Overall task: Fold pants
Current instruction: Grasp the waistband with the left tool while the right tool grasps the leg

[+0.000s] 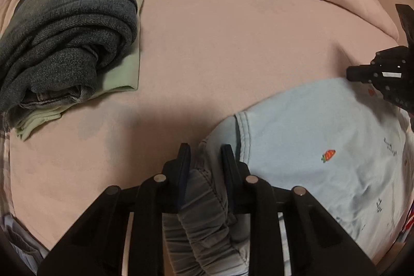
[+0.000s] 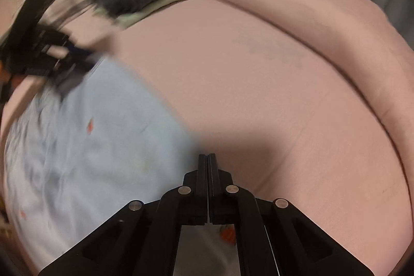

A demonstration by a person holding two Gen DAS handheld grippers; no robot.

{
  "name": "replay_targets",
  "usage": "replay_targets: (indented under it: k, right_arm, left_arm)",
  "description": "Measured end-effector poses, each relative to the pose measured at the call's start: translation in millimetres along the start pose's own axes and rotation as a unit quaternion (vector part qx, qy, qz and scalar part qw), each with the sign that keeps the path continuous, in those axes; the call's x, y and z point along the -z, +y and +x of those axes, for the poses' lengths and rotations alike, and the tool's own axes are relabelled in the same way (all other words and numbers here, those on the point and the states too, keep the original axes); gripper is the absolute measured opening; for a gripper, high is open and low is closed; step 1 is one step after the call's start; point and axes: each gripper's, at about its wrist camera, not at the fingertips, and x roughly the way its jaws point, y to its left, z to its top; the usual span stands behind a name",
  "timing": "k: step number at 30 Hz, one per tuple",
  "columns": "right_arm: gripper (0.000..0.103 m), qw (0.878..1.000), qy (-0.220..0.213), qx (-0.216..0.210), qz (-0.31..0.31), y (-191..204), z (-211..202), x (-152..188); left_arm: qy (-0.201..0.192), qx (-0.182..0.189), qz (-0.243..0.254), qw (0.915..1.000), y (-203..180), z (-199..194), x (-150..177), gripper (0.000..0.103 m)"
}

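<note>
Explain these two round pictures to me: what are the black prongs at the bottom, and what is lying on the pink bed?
There is no robot arm here. A person carries a hand-held gripper in each hand, each with a wide-angle camera looking along its two fingers, hence the round pictures.

In the left camera's picture, the left hand-held gripper has its fingers closed on the gathered waistband of the light blue pants, which are printed with small carrots. The right hand-held gripper, seen from its own camera, is fully shut; whether it pinches fabric is unclear.

On the pink bedsheet also lie dark folded jeans stacked on a pale green garment.
</note>
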Motion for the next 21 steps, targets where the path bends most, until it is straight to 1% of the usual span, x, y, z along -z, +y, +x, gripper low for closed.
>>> replay_targets:
  k: [1,3,4,5,6,7,8,10,11,13,14,15,16,17,18,19,20,21]
  right_arm:
    - [0.001,1.0,0.004,-0.001,0.015,-12,0,-2]
    - [0.001,0.999,0.02,-0.013,0.031,-19,5,-7]
    - [0.003,0.999,0.026,-0.025,0.04,-21,2,-5]
    - [0.019,0.998,0.028,-0.045,0.046,-23,-2,-2]
    - [0.031,0.996,0.022,-0.066,0.05,-25,-9,1]
    - [0.059,0.996,0.015,-0.076,0.052,-24,-11,1]
    - [0.07,0.995,0.011,-0.086,0.057,-29,-17,5]
    - [0.07,0.994,0.006,-0.086,0.065,-38,-22,11]
    - [0.07,0.994,0.011,-0.084,0.068,-42,-20,11]
    - [0.07,0.994,0.037,-0.079,0.069,-46,-9,14]
    - [0.07,0.993,0.057,-0.082,0.069,-46,-1,18]
    - [0.069,0.992,0.075,-0.082,0.062,-45,7,23]
    - [0.066,0.994,0.069,-0.066,0.044,-39,7,26]
    - [0.049,0.996,0.067,-0.056,0.035,-35,6,26]
    - [0.033,0.996,0.066,-0.054,0.028,-29,2,26]
    - [0.011,0.996,0.063,-0.056,0.02,-24,-1,25]
    - [0.007,0.997,0.061,-0.052,0.003,-15,-8,25]
    - [0.007,0.997,0.06,-0.039,-0.016,-7,-12,26]
  left_arm:
    - [0.0,0.002,-0.004,1.0,-1,-1,0,0.025]
    - [-0.014,0.005,-0.003,0.9999,0,-10,1,0.03]
    - [-0.017,0.009,0.002,0.9998,3,-15,3,0.031]
    - [-0.022,0.006,0.006,0.9997,7,-20,5,0.041]
    - [-0.025,0.004,0.011,0.9996,8,-23,6,0.06]
    - [-0.029,0.002,0.016,0.9995,7,-24,8,0.067]
    - [-0.03,-0.001,0.019,0.9994,6,-24,9,0.071]
    - [-0.021,0.001,0.024,0.9995,8,-17,7,0.071]
    - [-0.012,-0.001,0.025,0.9996,9,-12,6,0.071]
    - [0.017,-0.001,0.024,0.9996,14,5,1,0.07]
    - [0.02,-0.001,0.022,0.9996,14,8,1,0.07]
    - [0.018,0.0,0.023,0.9996,13,9,1,0.065]
    - [0.015,0.009,0.022,0.9996,14,8,-1,0.06]
    - [0.013,0.018,0.02,0.9996,14,6,-1,0.048]
    - [0.01,0.011,0.024,0.9996,13,3,0,0.04]
    - [0.008,0.007,0.026,0.9996,11,0,-2,0.038]
    - [0.006,0.0,0.03,0.9995,9,-2,-2,0.035]
    - [0.003,-0.008,0.032,0.9994,6,-5,-2,0.034]
